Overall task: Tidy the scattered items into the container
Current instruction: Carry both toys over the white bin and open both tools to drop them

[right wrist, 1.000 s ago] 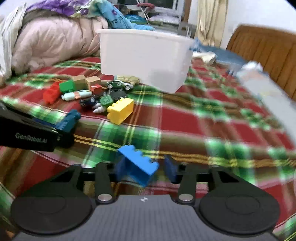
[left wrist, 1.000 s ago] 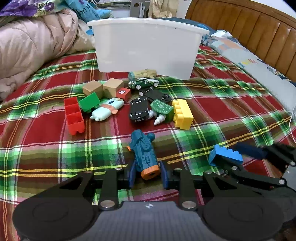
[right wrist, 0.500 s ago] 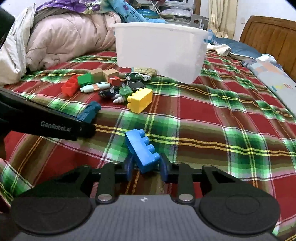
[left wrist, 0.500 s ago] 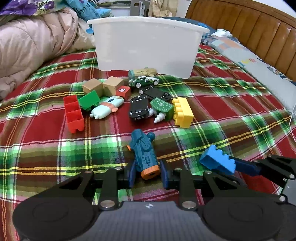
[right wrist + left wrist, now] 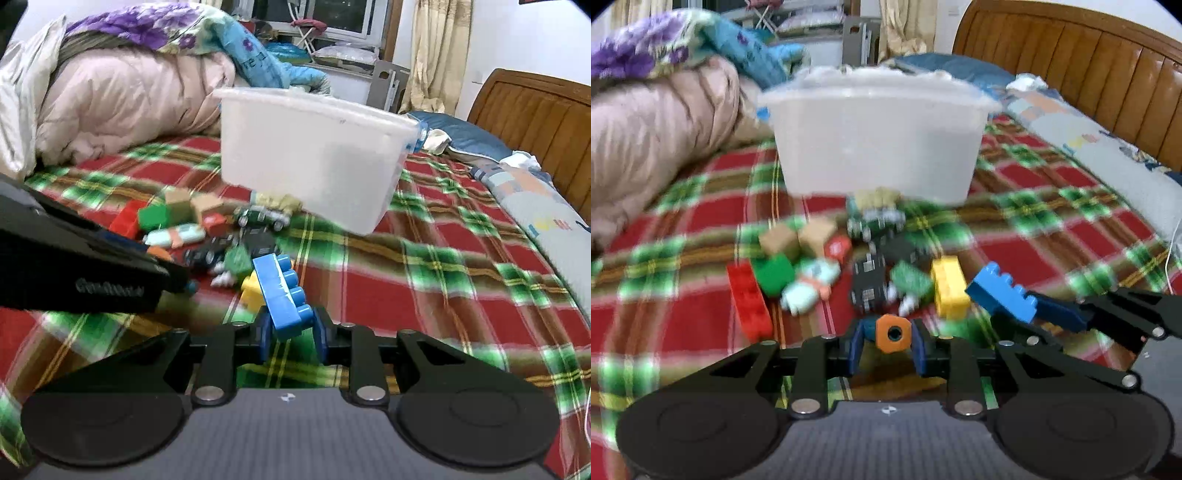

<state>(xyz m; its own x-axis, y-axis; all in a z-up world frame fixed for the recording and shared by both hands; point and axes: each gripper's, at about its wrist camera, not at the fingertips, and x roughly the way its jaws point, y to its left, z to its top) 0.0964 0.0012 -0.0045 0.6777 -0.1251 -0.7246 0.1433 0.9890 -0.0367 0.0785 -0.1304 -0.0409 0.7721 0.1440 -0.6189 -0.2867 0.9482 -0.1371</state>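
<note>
Place: a bedroom in a home.
Bed: a red and green plaid blanket [image 5: 424, 280] covered the bed.
Headboard: a wooden headboard [image 5: 535, 110] stood at the far right.
Bedding: a pink quilt [image 5: 122, 110] lay bunched at the far left, a pillow [image 5: 469, 138] by the headboard.
Window: curtains [image 5: 432, 48] hung at the far wall.

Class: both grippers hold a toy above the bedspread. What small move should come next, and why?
Probably carry both toys forward over the white tub's rim. The left gripper clamps the teal toy, the right gripper is closing on the blue brick, and the tub lies ahead.
</note>
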